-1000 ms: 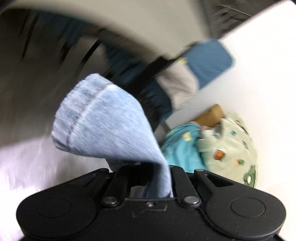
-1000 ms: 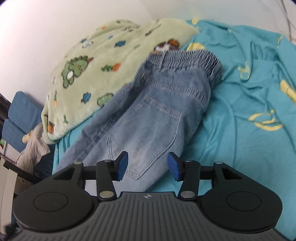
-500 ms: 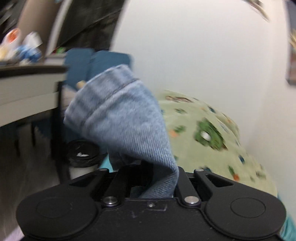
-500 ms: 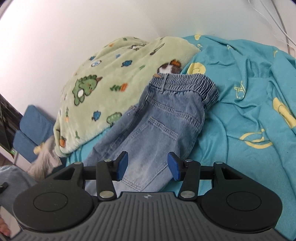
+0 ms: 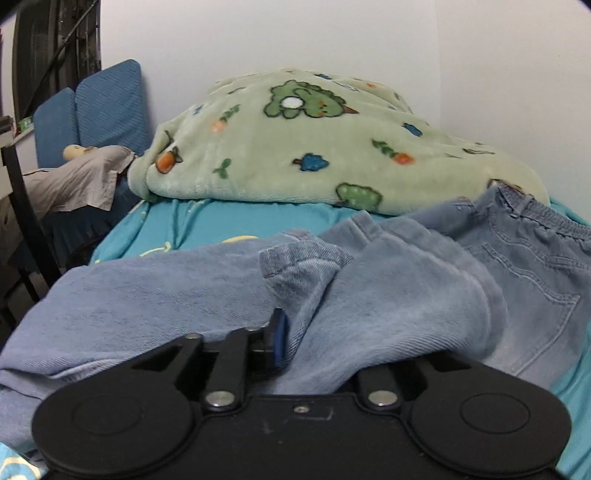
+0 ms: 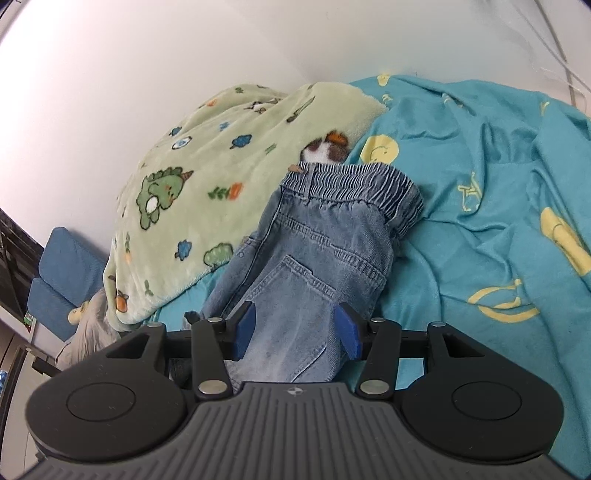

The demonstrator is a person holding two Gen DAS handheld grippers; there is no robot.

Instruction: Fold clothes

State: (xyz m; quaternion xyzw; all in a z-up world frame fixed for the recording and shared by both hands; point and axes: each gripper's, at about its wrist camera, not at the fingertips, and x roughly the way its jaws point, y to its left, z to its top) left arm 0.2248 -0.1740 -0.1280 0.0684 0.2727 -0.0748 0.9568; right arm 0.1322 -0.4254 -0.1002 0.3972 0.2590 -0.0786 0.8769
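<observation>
jeans lying on bed, waistband touching blanket; left tongs pinching hem fold, right tongs hovering spread; risk: bunched hem slipping, folding crooked

Home bedroom: bed with a teal sheet printed in yellow, a green dinosaur-print fleece blanket heaped against a plain white wall, blue cushions at its end, denim jeans lying out.
</observation>
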